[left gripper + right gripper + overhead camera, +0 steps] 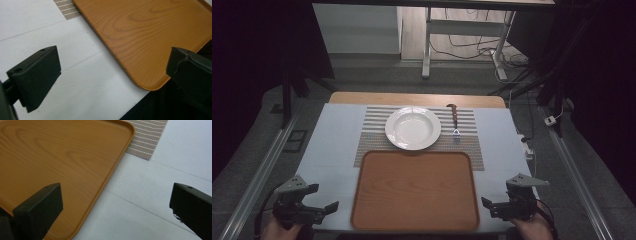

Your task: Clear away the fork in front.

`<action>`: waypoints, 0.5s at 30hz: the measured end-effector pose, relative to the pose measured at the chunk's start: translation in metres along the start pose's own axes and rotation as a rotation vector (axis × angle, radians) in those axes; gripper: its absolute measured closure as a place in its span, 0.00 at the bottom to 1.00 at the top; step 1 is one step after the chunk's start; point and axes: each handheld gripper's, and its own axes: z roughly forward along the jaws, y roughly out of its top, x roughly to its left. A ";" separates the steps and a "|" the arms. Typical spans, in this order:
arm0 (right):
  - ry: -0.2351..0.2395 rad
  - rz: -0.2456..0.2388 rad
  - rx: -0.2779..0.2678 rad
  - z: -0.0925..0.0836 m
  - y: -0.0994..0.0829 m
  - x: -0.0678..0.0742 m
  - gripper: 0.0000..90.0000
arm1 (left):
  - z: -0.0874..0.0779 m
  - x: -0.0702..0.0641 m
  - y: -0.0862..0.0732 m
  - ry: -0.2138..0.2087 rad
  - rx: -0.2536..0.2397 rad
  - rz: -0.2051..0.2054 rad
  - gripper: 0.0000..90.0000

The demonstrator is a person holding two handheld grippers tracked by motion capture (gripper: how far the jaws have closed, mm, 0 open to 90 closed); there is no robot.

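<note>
A white plate (412, 128) sits on a striped placemat (374, 145) at the middle of the table. To the plate's right a fork with a brown handle (455, 122) lies on the mat. Nearer me rests a wooden tray (414, 190) with nothing on it. My left gripper (323, 197) hovers at the tray's near left corner, open, jaws wide apart over the white table cover (82, 82) and the tray's corner (150, 37). Beside the tray's near right corner my right gripper (497, 201) is open too, its jaws astride the tray's edge (50, 157).
The white cover (332, 145) spans the table, with bare strips left and right of the tray. The placemat's corner (147, 137) lies just beyond the tray. Table legs and cables (492, 52) stand on the floor behind the table.
</note>
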 end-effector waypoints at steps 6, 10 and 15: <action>-0.002 0.000 -0.006 -0.001 0.000 0.001 0.00 | 0.000 -0.001 0.000 -0.001 0.008 0.014 0.00; -0.010 -0.034 0.000 0.000 0.001 0.005 0.00 | 0.000 -0.001 0.000 -0.002 0.006 0.011 0.00; -0.023 -0.090 -0.012 0.000 0.003 0.012 0.00 | 0.000 -0.001 0.000 -0.001 0.007 0.011 0.00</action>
